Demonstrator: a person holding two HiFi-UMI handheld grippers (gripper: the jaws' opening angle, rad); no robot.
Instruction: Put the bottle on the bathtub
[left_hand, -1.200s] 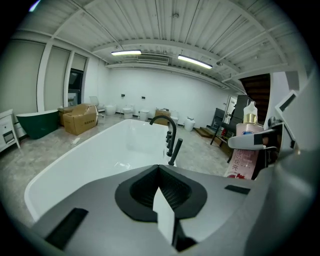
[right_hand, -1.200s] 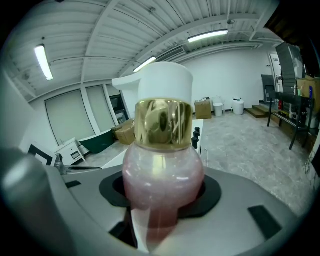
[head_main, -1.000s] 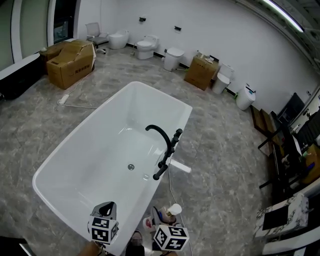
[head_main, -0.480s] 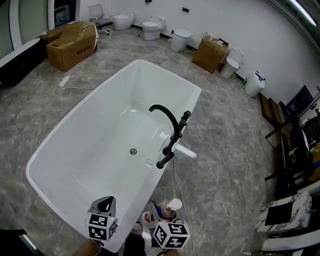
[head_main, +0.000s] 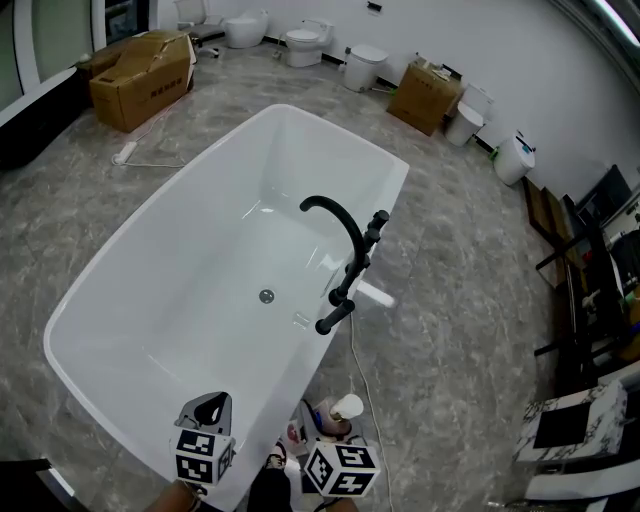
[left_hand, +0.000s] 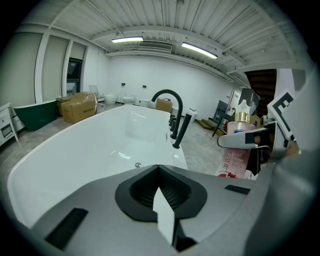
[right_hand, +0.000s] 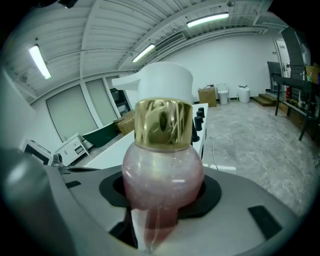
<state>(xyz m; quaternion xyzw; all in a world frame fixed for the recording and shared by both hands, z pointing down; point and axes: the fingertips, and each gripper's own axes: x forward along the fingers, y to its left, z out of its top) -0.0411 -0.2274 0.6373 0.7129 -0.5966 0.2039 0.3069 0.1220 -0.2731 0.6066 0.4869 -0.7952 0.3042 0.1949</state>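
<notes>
1. Right gripper (right_hand: 159, 215) grips the pink pump bottle (right_hand: 162, 167) firmly, holding it just beside the bathtub's (head_main: 200, 250) near corner.
2. Left gripper (left_hand: 159, 197) – jaws pinched together, empty.
3. Nothing on the rim yet – placing remains.

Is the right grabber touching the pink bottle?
Touching. The right gripper view shows the right gripper with its jaws pressed against both sides of the pink bottle, holding it up.

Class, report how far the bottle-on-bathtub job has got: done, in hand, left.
Done: the right gripper has the pink pump bottle clamped. In hand: the bottle is held beside the bathtub, not on it. Left: stand it on the rim and let go.
</notes>
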